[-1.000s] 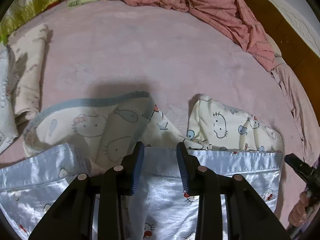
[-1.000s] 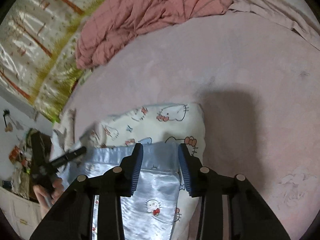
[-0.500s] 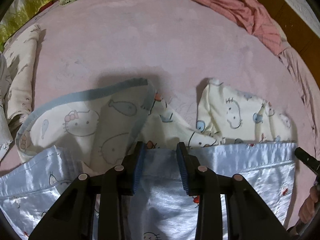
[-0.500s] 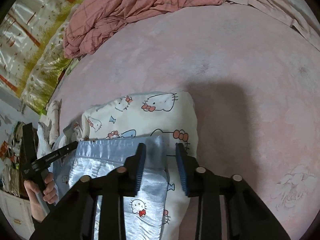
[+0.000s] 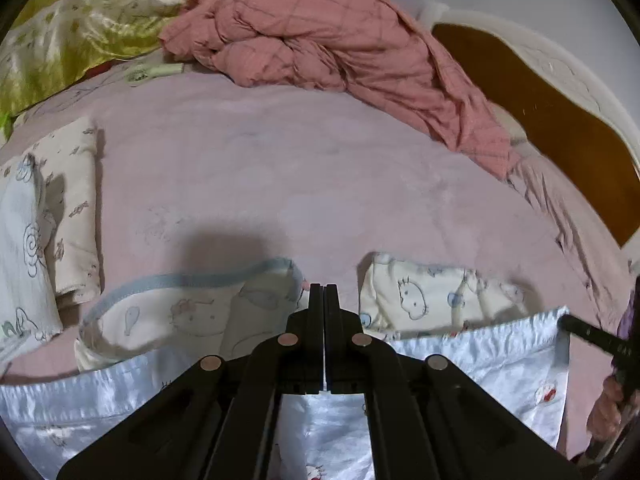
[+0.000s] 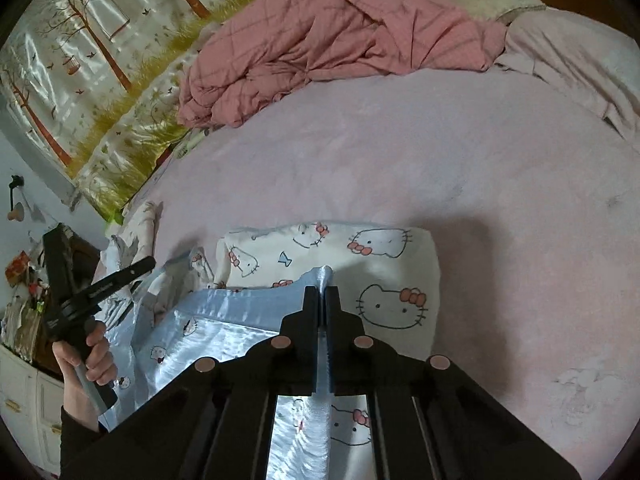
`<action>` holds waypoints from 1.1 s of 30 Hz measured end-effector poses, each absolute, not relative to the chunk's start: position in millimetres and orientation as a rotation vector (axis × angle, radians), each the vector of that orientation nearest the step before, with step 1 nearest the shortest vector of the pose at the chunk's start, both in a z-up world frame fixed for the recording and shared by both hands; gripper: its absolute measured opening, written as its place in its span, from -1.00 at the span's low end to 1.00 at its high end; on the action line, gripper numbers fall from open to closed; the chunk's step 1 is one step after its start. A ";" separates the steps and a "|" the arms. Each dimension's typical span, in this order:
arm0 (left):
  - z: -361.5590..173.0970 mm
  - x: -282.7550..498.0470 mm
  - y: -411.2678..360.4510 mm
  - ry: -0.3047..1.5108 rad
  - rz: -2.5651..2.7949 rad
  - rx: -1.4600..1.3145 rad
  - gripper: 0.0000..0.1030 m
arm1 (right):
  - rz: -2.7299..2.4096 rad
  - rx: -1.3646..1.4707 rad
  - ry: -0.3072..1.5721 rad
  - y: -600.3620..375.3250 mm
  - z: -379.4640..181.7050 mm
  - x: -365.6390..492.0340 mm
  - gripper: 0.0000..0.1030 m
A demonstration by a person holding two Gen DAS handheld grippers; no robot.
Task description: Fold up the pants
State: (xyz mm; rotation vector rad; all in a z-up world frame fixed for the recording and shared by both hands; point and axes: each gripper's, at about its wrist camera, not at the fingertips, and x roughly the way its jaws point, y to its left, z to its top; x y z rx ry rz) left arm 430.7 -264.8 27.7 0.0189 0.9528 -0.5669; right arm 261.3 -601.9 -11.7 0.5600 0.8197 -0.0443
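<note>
We see the right gripper (image 6: 323, 289) w/ jaws just closed, clenched on a pinched ridge of the pale blue satin pants (image 6: 224, 340); the fabric stands up between the pads and runs back under the gripper. The left gripper (image 5: 323, 287) has also just been closing and its jaws meet, w/ the satin waist edge at and below them, so it looks clamped on the same pants, tho the pinch itself is hidden behind the fingers. Just ahead of the right gripper, under the satin, lies a cream cat-print garment (image 6: 384, 256) on the pink bed (image 6: 400, 152). Left of it, a hand (image 6: 94, 354) grips the other tool's handle. From the left gripper, ahead-left is a blue-trimmed cream piece (image 5: 168, 312), ahead-right another cat-print piece (image 5: 424, 296). Further left sit folded light clothes (image 5: 72, 208). Far ahead, a crumpled pink quilt (image 5: 328, 36) is heaped at the bed's end, w/ a brown headboard (image 5: 540, 120) to the right.
</note>
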 end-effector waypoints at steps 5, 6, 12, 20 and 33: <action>-16.1 442.7 -286.6 1.225 -0.630 0.081 -0.46 | -0.143 0.523 0.926 -608.0 -28.4 271.1 -0.95; -22.0 441.4 -288.1 1.242 -0.605 0.107 -0.46 | -0.156 0.513 0.950 -608.6 -32.9 274.0 -0.94; -38.0 449.1 -284.3 1.275 -0.544 0.074 -0.14 | -0.240 0.475 1.023 -610.1 -48.1 283.6 -0.69; -32.0 446.6 -288.2 1.269 -0.600 0.078 -0.88 | -0.236 0.488 1.006 -612.2 -47.1 281.7 -0.66; 23.3 426.5 -261.5 0.904 -0.728 0.006 -0.97 | -0.201 0.470 0.904 -601.6 -23.9 272.7 -0.91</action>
